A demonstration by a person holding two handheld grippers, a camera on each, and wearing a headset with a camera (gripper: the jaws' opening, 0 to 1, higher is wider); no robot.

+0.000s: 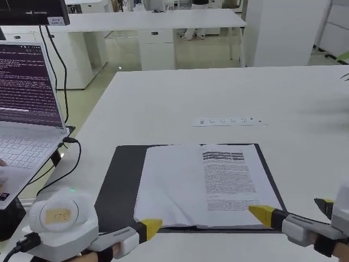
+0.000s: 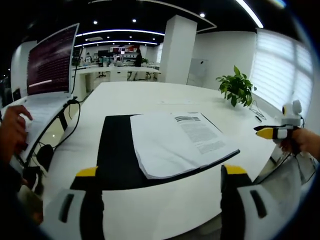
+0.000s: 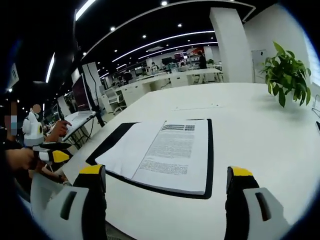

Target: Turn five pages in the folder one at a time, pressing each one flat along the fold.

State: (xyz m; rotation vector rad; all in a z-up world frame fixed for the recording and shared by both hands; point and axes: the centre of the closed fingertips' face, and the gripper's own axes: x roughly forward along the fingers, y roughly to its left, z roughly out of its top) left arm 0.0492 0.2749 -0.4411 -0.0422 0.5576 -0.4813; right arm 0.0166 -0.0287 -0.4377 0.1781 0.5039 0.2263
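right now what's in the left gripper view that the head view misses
Left gripper view: ceiling lights and window blinds. Head view: a dark screen edge with a white sticker, above the laptop. Both: the open folder, its printed page and the laptop.

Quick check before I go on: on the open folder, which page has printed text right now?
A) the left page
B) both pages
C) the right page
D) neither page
C: in the head view the right page of the folder carries lines of print, while the left page is blank white.
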